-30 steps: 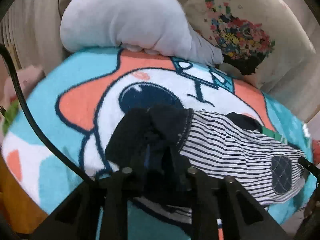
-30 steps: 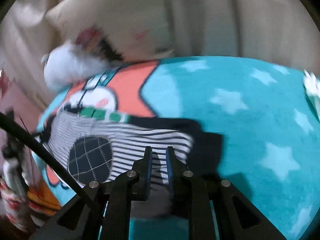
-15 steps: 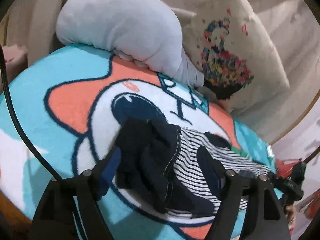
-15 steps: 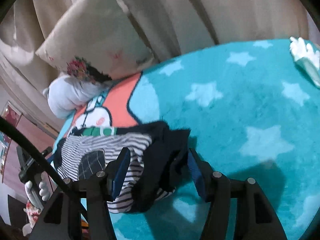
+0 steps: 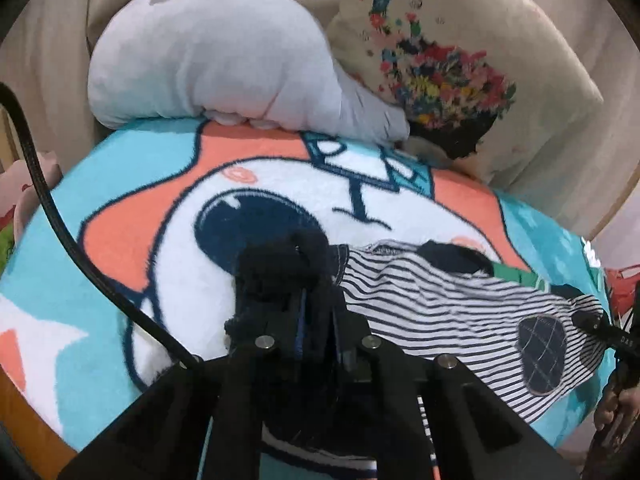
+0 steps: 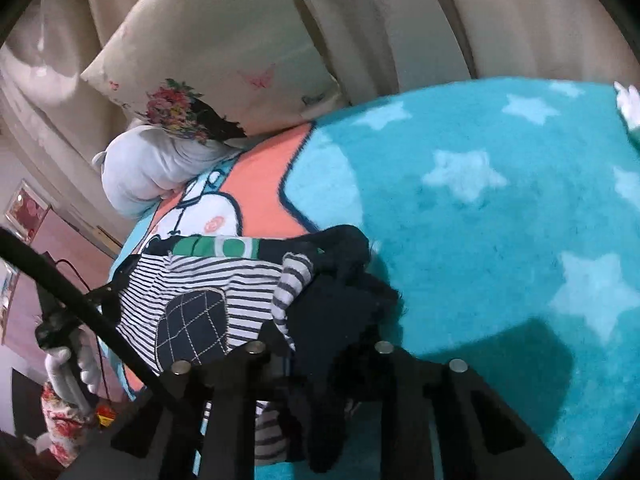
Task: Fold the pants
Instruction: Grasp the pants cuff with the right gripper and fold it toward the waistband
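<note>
The pants (image 5: pixel 452 312) are navy-and-white striped with a navy checked knee patch (image 5: pixel 540 344) and dark navy cuffs. They lie across a cartoon blanket (image 5: pixel 168 220). My left gripper (image 5: pixel 316 312) is shut on the bunched navy end of the pants (image 5: pixel 280 268). In the right wrist view the pants (image 6: pixel 200 280) show their patch (image 6: pixel 196 324), and my right gripper (image 6: pixel 320 344) is shut on their other dark end (image 6: pixel 344 312), which is bunched and lifted over the fingers.
A grey plush pillow (image 5: pixel 216 56) and a floral cushion (image 5: pixel 444 64) lie at the blanket's far edge against beige curtains. The teal starred part of the blanket (image 6: pixel 500 200) spreads to the right. The bed edge drops off at the left (image 6: pixel 80 360).
Both grippers stood open over the pants' ends half a second ago; now both have shut on the dark fabric. The right end is gathered and raised.
</note>
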